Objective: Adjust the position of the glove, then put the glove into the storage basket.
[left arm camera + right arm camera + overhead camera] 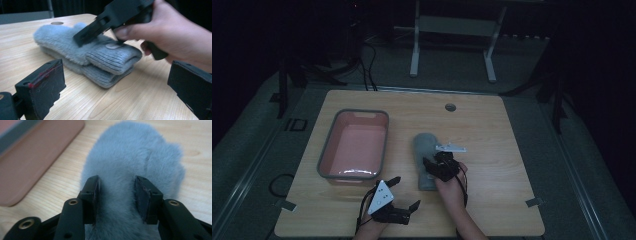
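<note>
Mittens (426, 159) lie near the middle of the wooden table (492, 130), two of them stacked one on the other, just right of the pink tub (354, 145). We see a blue-grey fluffy pile over the hand part and a ribbed knit cuff at the near end; in the left gripper view (82, 53) the two cuffs sit one above the other, and a small oval tag shows on the upper one. The outline is rounded at the far end, with a thumb bulge at one side in the right gripper view (135, 167).

We hold the right gripper (439, 167) down on the upper mitten, near the cuff. Its jaws stand part open with a ridge of fur between them, the pads pressing into the pile on both sides; we cannot tell whether they have fully clamped it. The left gripper (404, 192) hovers near the front edge of the table, released, jaws spread wide and apart from the mittens.

The tub has a grey rim, rounded corners and a smooth pink inside. The room beyond the table is dark and hard to make out. The right hand (172, 35) covers much of its gripper's body.
</note>
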A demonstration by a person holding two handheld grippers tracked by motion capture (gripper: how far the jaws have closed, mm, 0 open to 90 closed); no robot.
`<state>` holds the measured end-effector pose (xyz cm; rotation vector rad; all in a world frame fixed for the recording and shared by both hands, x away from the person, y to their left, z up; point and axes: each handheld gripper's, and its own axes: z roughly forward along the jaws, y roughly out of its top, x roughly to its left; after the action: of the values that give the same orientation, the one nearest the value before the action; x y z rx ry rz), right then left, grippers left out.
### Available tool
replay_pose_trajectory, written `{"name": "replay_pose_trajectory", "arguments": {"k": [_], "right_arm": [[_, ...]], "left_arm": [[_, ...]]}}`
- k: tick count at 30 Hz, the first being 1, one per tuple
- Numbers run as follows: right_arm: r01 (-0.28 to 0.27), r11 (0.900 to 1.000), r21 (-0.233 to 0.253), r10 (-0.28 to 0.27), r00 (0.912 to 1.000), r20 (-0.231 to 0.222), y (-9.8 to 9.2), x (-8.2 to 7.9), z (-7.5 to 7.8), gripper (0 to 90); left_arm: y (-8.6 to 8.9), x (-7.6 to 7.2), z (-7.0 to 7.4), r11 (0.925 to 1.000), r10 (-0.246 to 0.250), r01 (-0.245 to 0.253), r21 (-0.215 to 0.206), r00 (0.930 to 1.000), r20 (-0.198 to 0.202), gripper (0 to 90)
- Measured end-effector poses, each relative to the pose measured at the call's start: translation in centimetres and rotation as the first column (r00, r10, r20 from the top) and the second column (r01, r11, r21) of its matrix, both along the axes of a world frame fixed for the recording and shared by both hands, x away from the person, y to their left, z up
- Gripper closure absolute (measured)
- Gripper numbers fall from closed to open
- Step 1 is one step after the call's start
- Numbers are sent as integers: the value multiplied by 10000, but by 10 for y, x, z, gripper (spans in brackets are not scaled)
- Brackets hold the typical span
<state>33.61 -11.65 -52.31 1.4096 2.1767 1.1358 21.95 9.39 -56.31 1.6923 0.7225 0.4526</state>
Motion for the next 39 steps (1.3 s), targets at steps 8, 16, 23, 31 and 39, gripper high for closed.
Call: {"name": "replay_pose_trajectory", "arguments": {"k": [8,16,23,31,39], "right_arm": [[-1023,9912,-843,1161,9767,1807,-18,-7,22,337],[-2049,9787,-99,2048,9725,1108,-50,-6,35,118],[-2653,9607,-815,2758,9453,1742,-77,-6,34,144],[-2628,9624,-685,2682,9593,880,-98,-1,39,145],[-2507,9677,-266,2515,9672,358,-103,12,36,127]], "left_arm": [[0,1,0,9997,223,-224,32,9997,111,15],[-4,2,14,9996,133,-128,240,9997,-198,15],[-8,14,28,9992,278,-252,324,9963,-810,15],[-23,42,45,9949,703,-591,818,9874,-1418,15],[-41,79,57,9837,1055,-693,1657,9695,-2211,15]]}}
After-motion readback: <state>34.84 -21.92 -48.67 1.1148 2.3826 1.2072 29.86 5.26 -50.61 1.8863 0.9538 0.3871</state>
